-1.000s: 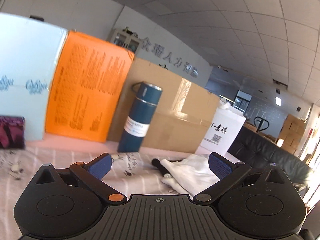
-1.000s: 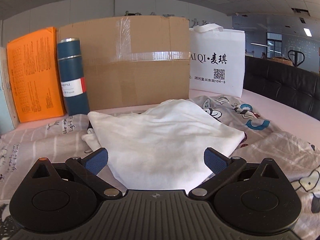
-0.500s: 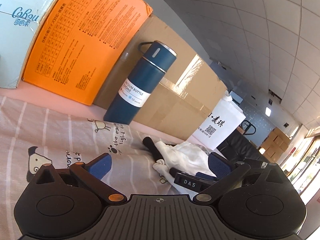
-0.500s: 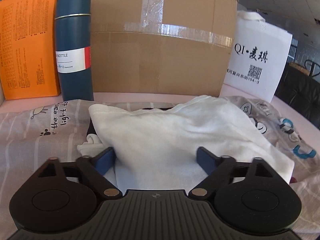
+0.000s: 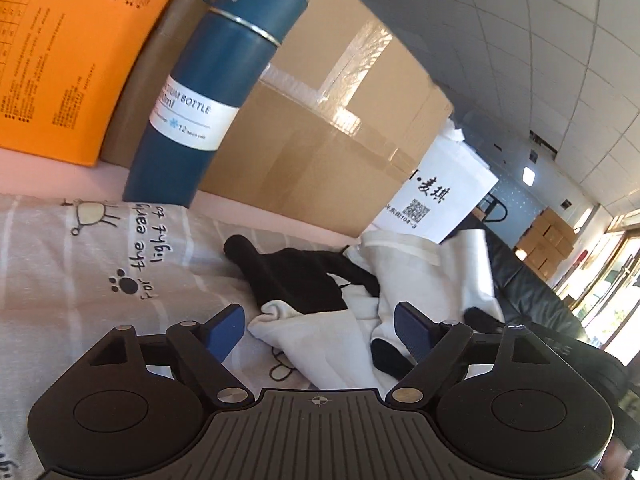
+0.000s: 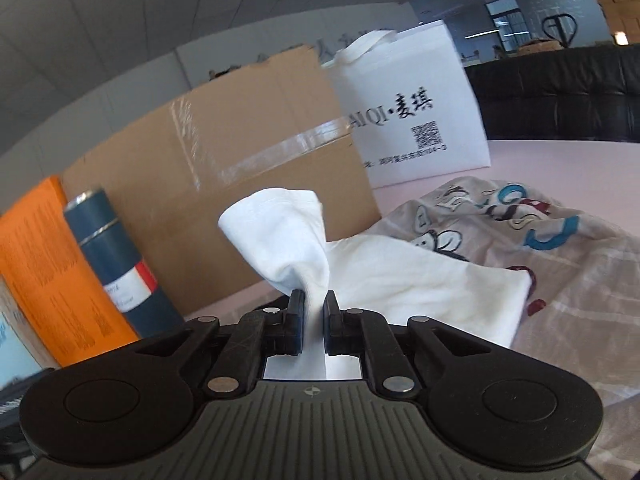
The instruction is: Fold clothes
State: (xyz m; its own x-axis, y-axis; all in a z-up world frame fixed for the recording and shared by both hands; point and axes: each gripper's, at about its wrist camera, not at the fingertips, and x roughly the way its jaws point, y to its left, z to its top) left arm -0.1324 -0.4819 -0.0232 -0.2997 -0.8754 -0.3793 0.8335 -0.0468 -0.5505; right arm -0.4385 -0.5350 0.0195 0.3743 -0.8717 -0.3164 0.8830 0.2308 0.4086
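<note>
A white garment (image 6: 400,276) lies on the patterned sheet. My right gripper (image 6: 313,312) is shut on a bunched fold of it and lifts that fold off the sheet. In the left wrist view the same white garment (image 5: 320,340) lies crumpled with a black cloth part (image 5: 296,280) on top. My left gripper (image 5: 319,330) is open, its blue pads either side of the garment's near edge, just above the sheet.
A blue vacuum bottle (image 5: 216,84) stands at the back, in front of a cardboard box (image 5: 320,136) and an orange box (image 5: 60,56). A white tote bag (image 6: 412,108) stands to the right. The printed sheet (image 5: 80,264) covers the pink table (image 6: 560,168). A black sofa (image 6: 560,92) lies beyond.
My right gripper closed on the white garment and raised a fold of it. My left gripper moved forward and down toward the garment's edge and stays open.
</note>
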